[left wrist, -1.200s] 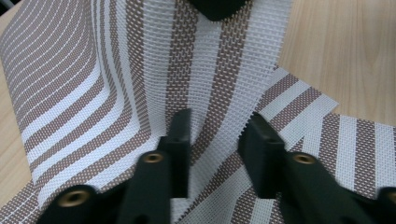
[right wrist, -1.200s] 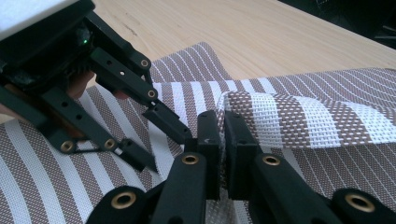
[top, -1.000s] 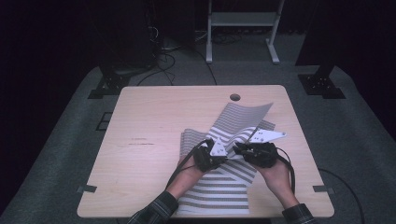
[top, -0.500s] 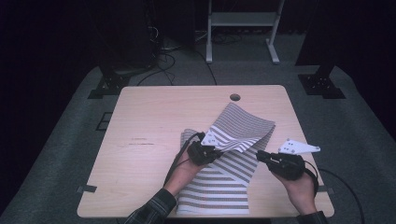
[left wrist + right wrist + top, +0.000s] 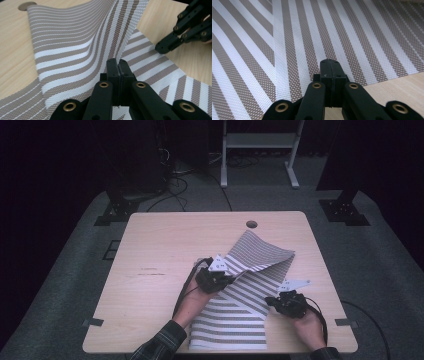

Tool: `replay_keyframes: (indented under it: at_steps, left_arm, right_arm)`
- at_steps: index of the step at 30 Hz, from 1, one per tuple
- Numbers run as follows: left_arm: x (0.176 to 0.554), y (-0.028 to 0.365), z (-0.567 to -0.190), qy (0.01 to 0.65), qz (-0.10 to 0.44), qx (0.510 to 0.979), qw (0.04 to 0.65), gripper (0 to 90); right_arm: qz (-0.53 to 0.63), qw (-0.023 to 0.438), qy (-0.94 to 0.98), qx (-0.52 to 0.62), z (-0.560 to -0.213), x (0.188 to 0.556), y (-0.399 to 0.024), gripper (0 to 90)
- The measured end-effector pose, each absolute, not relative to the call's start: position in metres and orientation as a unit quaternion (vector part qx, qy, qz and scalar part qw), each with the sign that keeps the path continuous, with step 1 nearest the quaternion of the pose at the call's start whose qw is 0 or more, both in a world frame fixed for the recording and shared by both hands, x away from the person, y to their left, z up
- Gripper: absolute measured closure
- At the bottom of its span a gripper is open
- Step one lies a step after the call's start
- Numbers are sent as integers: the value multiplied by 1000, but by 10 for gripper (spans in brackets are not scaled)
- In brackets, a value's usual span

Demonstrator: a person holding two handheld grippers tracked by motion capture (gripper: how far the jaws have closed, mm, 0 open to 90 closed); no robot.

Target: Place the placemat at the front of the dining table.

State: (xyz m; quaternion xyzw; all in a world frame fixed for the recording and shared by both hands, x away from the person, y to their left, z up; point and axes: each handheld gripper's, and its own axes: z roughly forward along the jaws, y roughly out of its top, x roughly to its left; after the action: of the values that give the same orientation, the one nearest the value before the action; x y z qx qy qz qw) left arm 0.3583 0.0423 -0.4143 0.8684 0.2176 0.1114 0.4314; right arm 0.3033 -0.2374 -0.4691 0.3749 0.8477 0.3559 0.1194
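Lowered right claw point(image 5: 272, 301), woven striped mat point(image 5: 250, 285)

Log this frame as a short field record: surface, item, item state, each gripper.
surface: wooden table
item: striped mat
item state: part folded, far end raised and bent over
left gripper: jaws shut on a raised fold of the mat
right gripper: jaws together at the mat's right edge; nothing visible between them

Left hand-held gripper point(image 5: 117, 68) pinches striped mat point(image 5: 75, 45).
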Motion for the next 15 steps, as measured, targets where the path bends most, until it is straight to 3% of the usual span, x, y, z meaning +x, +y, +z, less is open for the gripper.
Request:
replay_keyframes:
  at_steps: [15]
  left_arm:
    - [373,110,-396,294,149,820,467,900]
  right_arm:
    - [338,125,857,369,-472,304,-233,899]
